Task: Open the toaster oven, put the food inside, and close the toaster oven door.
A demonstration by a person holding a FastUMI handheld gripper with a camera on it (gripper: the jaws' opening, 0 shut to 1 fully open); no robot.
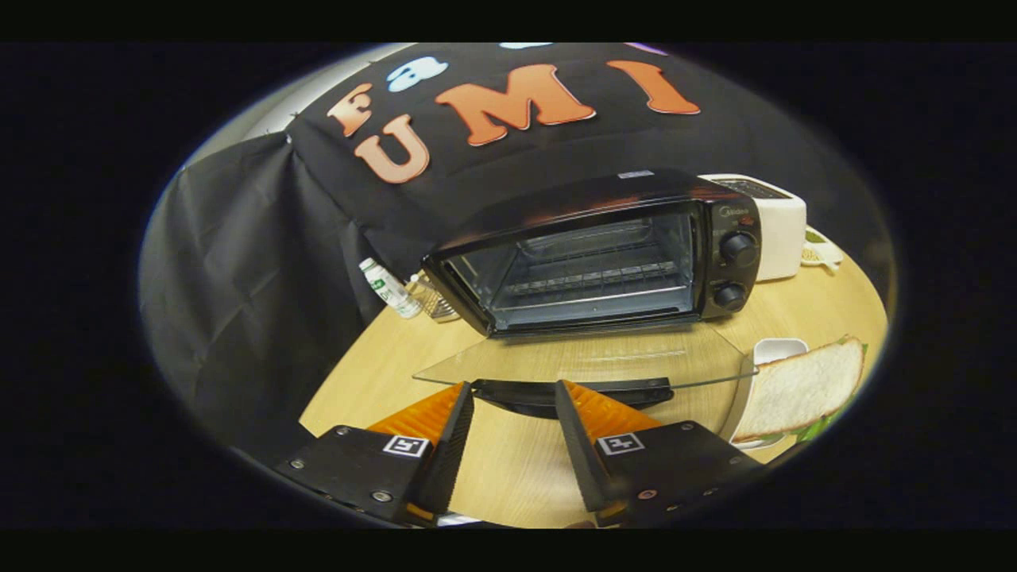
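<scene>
gripper [512,389]: your two fingers sit wide apart with bare tabletop between them, nothing held. the tips end right at the door handle, one near each end of it, and i can't tell if they touch it.
pose: you're pointing it low and forward along the table, straight at the oven's open front, tilted a bit so the whole scene leans.
toaster oven [596,254]: black, just beyond the fingers, wire rack visible inside, looks empty apart from that.
door [588,361]: glass, folded all the way down, lying flat over the table [508,469], with its black handle [572,393] on the near edge.
knobs [737,248]: two on the oven's right panel, one above the other.
food: slice of white bread [802,388] with green leaves poking out under it, on a white plate [775,349] to the right of your right finger, well clear of the oven.
writing: small logo above the knobs, too blurry to read. square black-and-white markers on each finger block.
other stuff: white appliance [775,226] behind the oven's right side, a small bottle [389,290] with a green label leaning by its left side.
</scene>
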